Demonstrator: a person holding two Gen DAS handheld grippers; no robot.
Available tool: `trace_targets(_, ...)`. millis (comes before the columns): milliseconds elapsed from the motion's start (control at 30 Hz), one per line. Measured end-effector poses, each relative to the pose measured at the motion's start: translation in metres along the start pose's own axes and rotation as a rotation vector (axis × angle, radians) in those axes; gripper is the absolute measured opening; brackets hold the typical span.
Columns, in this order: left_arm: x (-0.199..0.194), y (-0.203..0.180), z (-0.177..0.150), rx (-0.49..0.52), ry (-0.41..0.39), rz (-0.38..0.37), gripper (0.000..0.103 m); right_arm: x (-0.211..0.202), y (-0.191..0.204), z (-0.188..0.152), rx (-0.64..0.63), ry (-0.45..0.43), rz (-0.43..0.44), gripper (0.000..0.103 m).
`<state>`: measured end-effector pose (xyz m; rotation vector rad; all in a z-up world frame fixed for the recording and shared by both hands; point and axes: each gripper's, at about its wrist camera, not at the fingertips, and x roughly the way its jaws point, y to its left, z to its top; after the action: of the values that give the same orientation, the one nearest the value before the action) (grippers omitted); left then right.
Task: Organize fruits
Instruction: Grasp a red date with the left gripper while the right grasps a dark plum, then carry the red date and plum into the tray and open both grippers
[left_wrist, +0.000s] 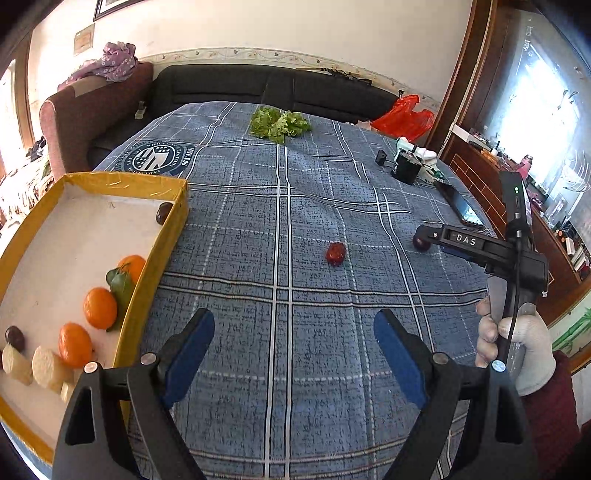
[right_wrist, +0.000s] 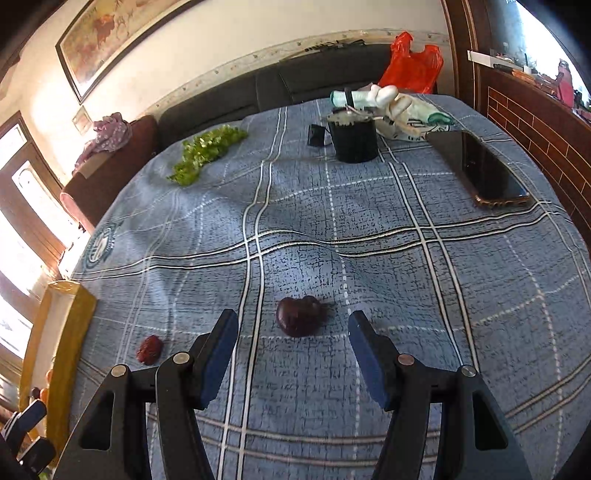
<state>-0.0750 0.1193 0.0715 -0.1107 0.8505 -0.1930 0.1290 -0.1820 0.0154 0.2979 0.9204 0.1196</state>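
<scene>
A yellow-rimmed box (left_wrist: 125, 179) at the left holds three oranges (left_wrist: 99, 308), two dark fruits (left_wrist: 163, 213) and pale peeled pieces (left_wrist: 48, 365). My left gripper (left_wrist: 295, 321) is open over bare cloth beside the box, nothing between its fingers. A small red fruit (left_wrist: 335, 253) lies ahead of it on the blue checked tablecloth (left_wrist: 280, 206). My right gripper (right_wrist: 293, 319) is open with its fingers on either side of a dark purple fruit (right_wrist: 299, 317) that rests on the cloth; the pads do not touch it. The red fruit (right_wrist: 149, 349) lies to its left.
Green lettuce (left_wrist: 279, 123) lies at the far side of the table. A black cup (right_wrist: 354, 140), a white glove (right_wrist: 388, 98), a small black box (right_wrist: 316, 134) and a phone (right_wrist: 487, 170) sit at the far right. A red bag (left_wrist: 404, 116) lies on the dark sofa (left_wrist: 229, 86) behind.
</scene>
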Motion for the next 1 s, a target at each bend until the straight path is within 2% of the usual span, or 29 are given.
trace_targets(67,0.009,-0.001,0.005,0.005,0.001,0.010,0.086,0.007,-0.001,0.001,0.001,0.008,-0.012,0.066)
trace_targets(133,0.021,-0.004,0.012,0.019,0.009,0.011,0.080,0.013,-0.003,0.003,-0.007,0.010,-0.025,0.066)
trace_targets(200,0.033,-0.010,0.018,0.039,0.021,0.003,0.064,0.016,-0.001,0.004,-0.024,0.013,-0.037,0.066)
trace_targets(300,0.054,-0.022,0.026,0.077,0.050,-0.016,0.051,0.022,0.003,0.004,-0.047,0.019,-0.052,0.065)
trace_targets(367,0.068,-0.029,0.031,0.097,0.062,-0.019,0.051,0.025,0.006,0.004,-0.066,0.020,-0.068,0.057)
trace_targets(433,0.082,-0.037,0.035,0.122,0.072,-0.018,0.051,0.026,0.009,0.004,-0.088,0.015,-0.092,0.042)
trace_targets(533,0.099,-0.045,0.041,0.144,0.086,-0.022,0.051,0.026,0.008,0.004,-0.095,0.014,-0.087,0.034)
trace_targets(767,0.127,-0.057,0.046,0.187,0.108,-0.028,0.050,0.022,0.005,0.003,-0.078,0.024,-0.038,0.033)
trace_targets(833,0.130,-0.058,0.045,0.194,0.111,-0.028,0.039,0.021,0.006,0.004,-0.074,0.023,-0.030,0.033)
trace_targets(867,0.132,-0.059,0.044,0.197,0.116,-0.026,0.029,0.020,0.006,0.004,-0.074,0.022,-0.026,0.033)
trace_targets(900,0.133,-0.060,0.043,0.202,0.108,-0.014,0.023,0.020,0.006,0.003,-0.074,0.022,-0.023,0.033)
trace_targets(1000,0.132,-0.058,0.043,0.192,0.101,-0.015,0.020,0.020,0.008,0.003,-0.076,0.025,-0.016,0.033)
